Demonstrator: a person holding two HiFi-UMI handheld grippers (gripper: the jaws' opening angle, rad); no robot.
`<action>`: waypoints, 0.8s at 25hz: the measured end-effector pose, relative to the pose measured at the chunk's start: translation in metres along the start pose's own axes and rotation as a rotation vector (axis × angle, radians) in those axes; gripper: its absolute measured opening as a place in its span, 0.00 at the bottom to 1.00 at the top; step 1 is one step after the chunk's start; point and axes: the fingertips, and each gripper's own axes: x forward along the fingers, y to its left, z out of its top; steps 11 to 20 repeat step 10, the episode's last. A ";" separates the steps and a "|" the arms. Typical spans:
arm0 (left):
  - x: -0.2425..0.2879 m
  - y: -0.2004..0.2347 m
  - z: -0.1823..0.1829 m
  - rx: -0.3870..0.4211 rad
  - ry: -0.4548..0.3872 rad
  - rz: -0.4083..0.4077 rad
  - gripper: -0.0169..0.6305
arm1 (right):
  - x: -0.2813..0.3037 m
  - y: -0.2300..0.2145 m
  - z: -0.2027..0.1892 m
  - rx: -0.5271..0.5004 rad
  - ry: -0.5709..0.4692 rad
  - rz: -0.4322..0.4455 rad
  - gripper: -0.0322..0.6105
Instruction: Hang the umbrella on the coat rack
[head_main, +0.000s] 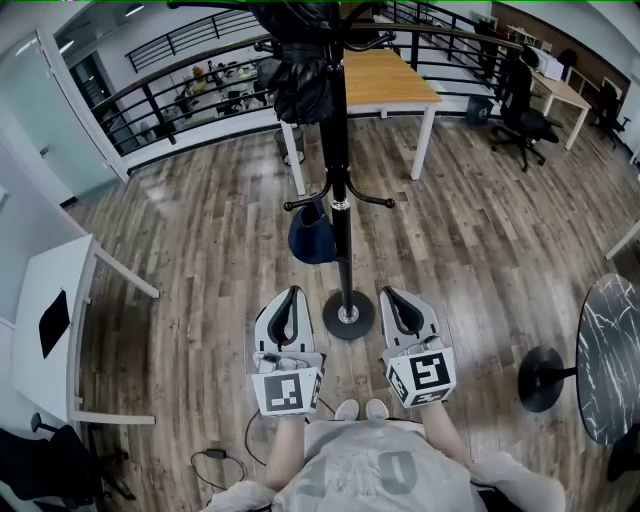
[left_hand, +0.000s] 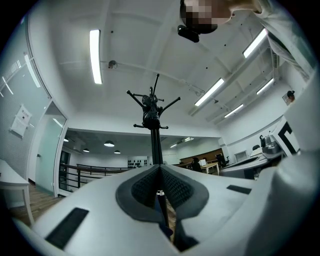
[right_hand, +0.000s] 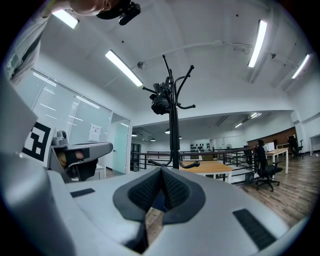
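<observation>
The black coat rack (head_main: 340, 180) stands on the wood floor right in front of me, its round base (head_main: 348, 315) between my two grippers. A black folded umbrella (head_main: 300, 75) hangs among the top hooks; it is also in the left gripper view (left_hand: 150, 107) and the right gripper view (right_hand: 161, 102). A dark blue item (head_main: 312, 238) hangs from a lower hook. My left gripper (head_main: 291, 292) is shut and holds nothing, its pads meeting (left_hand: 160, 167). The right gripper (head_main: 395, 292) is shut too, and nothing is between its pads (right_hand: 161, 170).
A wooden-topped table (head_main: 385, 80) stands behind the rack, with a black railing (head_main: 180, 85) beyond it. Office chairs (head_main: 525, 115) are at the far right. A white desk (head_main: 60, 300) is at the left, a dark round table (head_main: 610, 355) at the right. A cable (head_main: 215, 455) lies by my feet.
</observation>
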 end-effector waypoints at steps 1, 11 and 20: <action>0.000 -0.001 0.000 0.001 0.003 -0.002 0.07 | -0.001 0.000 0.000 0.002 0.000 -0.001 0.10; 0.000 -0.002 -0.007 -0.004 0.027 -0.007 0.07 | -0.003 -0.002 -0.006 0.010 0.011 -0.006 0.10; 0.000 -0.002 -0.007 -0.004 0.027 -0.007 0.07 | -0.003 -0.002 -0.006 0.010 0.011 -0.006 0.10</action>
